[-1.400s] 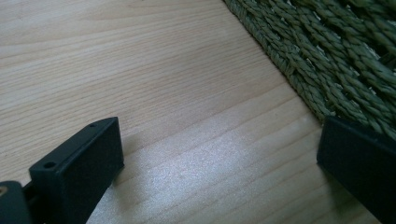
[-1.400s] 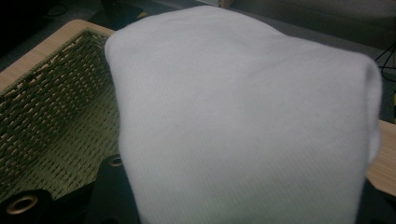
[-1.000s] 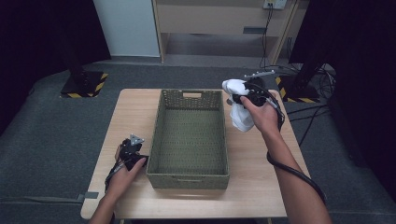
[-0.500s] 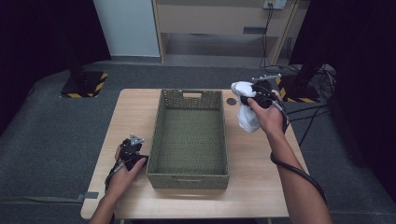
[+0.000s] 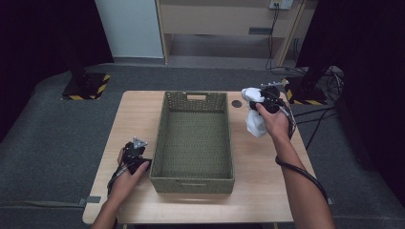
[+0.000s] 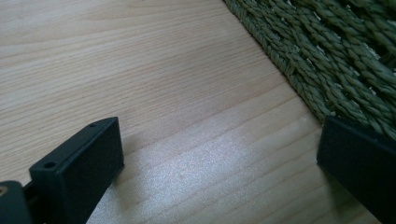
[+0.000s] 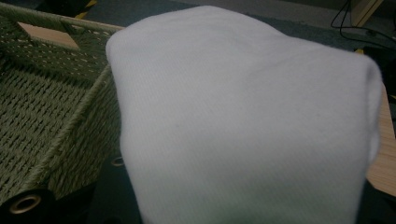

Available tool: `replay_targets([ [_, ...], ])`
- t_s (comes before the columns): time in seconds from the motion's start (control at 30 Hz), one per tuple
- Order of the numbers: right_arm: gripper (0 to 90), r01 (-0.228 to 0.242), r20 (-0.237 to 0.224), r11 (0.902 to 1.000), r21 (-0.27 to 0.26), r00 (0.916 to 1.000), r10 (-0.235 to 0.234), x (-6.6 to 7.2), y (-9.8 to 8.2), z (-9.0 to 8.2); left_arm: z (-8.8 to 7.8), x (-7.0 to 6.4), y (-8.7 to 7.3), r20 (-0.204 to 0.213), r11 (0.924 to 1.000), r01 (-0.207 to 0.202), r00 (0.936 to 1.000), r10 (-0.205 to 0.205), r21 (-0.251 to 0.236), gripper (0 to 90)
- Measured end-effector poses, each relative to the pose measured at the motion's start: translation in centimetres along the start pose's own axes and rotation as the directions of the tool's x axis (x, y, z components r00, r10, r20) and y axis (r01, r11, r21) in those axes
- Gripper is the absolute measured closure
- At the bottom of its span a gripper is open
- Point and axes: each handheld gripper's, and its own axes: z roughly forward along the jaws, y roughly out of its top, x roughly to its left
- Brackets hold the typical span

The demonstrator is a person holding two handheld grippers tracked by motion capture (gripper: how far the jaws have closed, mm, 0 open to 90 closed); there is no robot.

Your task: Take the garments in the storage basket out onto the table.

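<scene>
Near the counter's (image 5: 143, 109) far right corner, right hand-held gripper (image 5: 260, 101) grasps a white cloth (image 5: 255, 123), lifted beside the green woven basket (image 5: 167, 138). Left hand-held gripper (image 5: 136, 155) rests released on the counter by the basket's near left corner.

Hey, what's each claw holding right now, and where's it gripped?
The right claw holds a white cloth by its upper end; the rest hangs. The left claw holds nothing.

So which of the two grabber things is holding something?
The right gripper, beside the basket's far right corner. A white cloth hangs from it. The left gripper rests on the table with its jaws open and nothing between them.
</scene>
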Motion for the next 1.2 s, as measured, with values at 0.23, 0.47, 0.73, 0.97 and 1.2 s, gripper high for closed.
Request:
replay_targets([
  [0.23,47.6,-0.01,0.0,0.9999,0.01,1.0,0.01,-0.1,-0.2,1.1,0.0,0.0,0.0,0.0,1.0,0.0,1.0,0.0,0.0,0.0],
  [0.47,47.7,-0.013,0.011,0.9991,0.041,0.9999,0.013,-0.3,-1.3,2.6,0.0,0.0,0.0,0.0,1.0,0.0,1.0,0.0,0.0,0.0],
  [0.73,48.0,-0.038,0.016,0.9972,0.064,0.9992,0.037,-0.8,-2.6,4.1,0.0,0.0,0.0,0.0,1.0,0.0,1.0,0.0,0.0,0.0],
  [0.97,48.2,-0.037,0.011,0.9966,0.074,0.9993,0.036,-0.9,-3.0,5.1,0.0,0.0,0.0,0.0,1.0,0.0,1.0,0.0,0.0,0.0],
  [1.2,48.1,-0.041,0.01,0.9954,0.086,0.9991,0.041,-0.8,-3.3,6.3,0.0,0.0,0.0,0.0,1.0,0.0,1.0,0.0,0.0,0.0],
])
